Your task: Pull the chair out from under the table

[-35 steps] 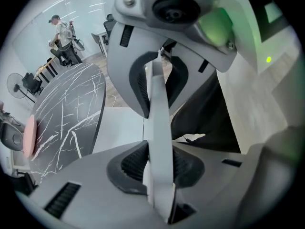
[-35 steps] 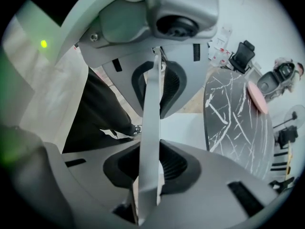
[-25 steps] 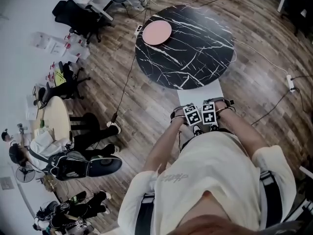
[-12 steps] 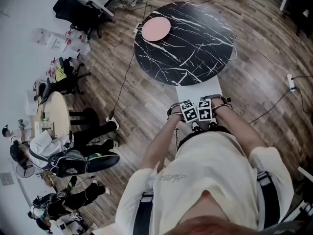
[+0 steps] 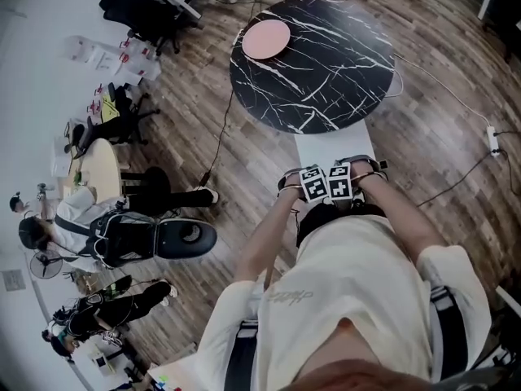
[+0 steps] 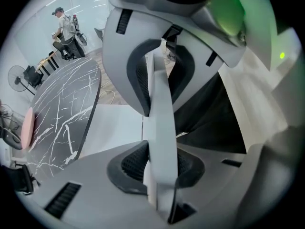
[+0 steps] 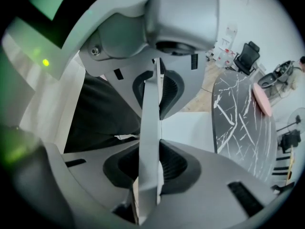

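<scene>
The left gripper (image 6: pixel 161 128) and right gripper (image 7: pixel 150 128), side by side, each have fingers (image 6: pixel 131 163) clamped on the chair's (image 5: pixel 330 149) thin back edge, the seat reaching away to the worktop (image 5: pixel 313 55) rim (so the pull looks straight toward the person).

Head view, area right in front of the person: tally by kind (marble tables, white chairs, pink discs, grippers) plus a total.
marble table: 1
white chair: 1
pink disc: 1
grippers: 2, left gripper and right gripper, each clamped on the chair's back
Total: 5
</scene>
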A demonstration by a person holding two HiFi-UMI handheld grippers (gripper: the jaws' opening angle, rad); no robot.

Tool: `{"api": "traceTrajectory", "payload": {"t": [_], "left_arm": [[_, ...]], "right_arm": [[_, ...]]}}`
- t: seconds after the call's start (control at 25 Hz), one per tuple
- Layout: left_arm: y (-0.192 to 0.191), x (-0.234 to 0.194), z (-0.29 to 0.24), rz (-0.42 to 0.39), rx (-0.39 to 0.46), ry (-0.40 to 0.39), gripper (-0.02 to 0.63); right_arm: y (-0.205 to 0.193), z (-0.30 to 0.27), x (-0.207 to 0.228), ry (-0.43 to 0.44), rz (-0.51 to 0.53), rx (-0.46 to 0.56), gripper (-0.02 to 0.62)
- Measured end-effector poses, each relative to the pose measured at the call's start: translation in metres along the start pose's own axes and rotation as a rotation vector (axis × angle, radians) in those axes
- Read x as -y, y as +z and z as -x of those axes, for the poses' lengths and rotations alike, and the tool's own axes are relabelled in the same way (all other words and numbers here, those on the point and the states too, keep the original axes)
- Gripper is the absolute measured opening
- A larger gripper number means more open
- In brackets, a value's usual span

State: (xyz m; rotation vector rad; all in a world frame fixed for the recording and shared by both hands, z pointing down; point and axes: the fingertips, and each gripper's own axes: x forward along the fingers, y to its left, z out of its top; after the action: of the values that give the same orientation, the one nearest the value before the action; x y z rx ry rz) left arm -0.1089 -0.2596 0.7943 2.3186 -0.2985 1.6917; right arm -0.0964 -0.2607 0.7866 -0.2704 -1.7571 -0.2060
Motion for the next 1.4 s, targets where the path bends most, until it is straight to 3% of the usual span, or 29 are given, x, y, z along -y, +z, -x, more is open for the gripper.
{"api": "traceTrajectory", "payload": {"t": [0.4,1.4], "left_arm": [[-0.002,0.027,-0.002,0.011,0.005,-0.001,0.092],[-0.011,0.109,-0.008,-0.073,0.018,-0.062,0.094]], "right_arm": [[0.0,0.0,-0.026,0.014,0.02,-0.012,0.087],[0.003,-0.004,-0.109,0.013,-0.11,-0.031,0.091]]}}
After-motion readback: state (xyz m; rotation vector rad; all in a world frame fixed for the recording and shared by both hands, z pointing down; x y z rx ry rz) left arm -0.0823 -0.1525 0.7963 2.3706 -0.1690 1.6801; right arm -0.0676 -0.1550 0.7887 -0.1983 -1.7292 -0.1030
